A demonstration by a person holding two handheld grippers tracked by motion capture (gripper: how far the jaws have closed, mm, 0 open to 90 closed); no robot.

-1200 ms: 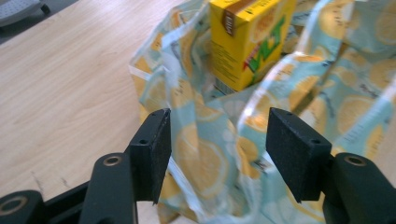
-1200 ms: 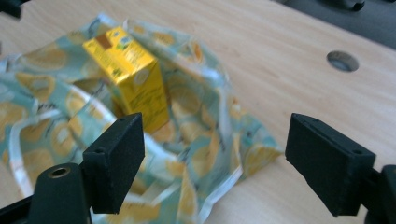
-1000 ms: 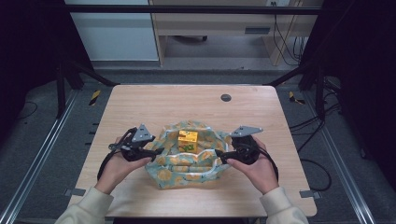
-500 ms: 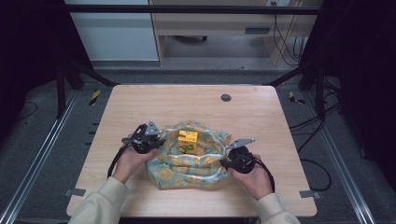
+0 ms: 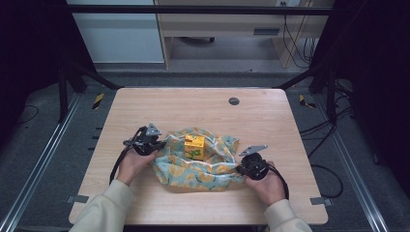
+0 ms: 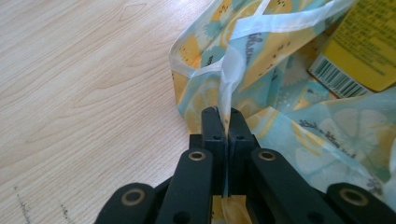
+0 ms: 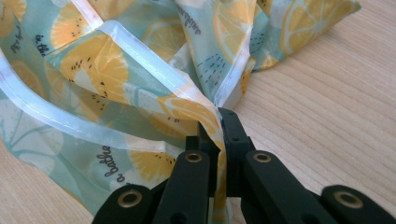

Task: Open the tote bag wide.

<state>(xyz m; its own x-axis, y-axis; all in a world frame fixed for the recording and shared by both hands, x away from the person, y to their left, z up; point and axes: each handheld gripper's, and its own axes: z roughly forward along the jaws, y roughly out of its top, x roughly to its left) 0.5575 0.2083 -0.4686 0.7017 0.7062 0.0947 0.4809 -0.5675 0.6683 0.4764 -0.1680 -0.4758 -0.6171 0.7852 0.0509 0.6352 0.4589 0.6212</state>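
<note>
High view: a patterned cloth, pale blue with orange citrus slices, lies bunched on the near half of the wooden table, and a small yellow box stands on the cloth near its far middle. The left gripper sits at the cloth's left edge, level with the box. The right gripper sits at the cloth's right edge, nearer the person than the box. The box lies between the two grippers, closer to the left one. A round dark grommet sits in the table well beyond the cloth.

Left gripper view: the left gripper has its jaws pressed together on a thin white-hemmed fold of the cloth, which rises from the jaws and runs away to the right. The yellow box, barcode showing, lies beyond and to the right of the jaws, inside the cloth.

Right gripper view: the right gripper is likewise clamped on a hemmed edge of the cloth, whose bulk spreads up and to the left of the jaws, with bare table to the right.

Judging from this, any wrapping move would draw both held edges inward over the box.
</note>
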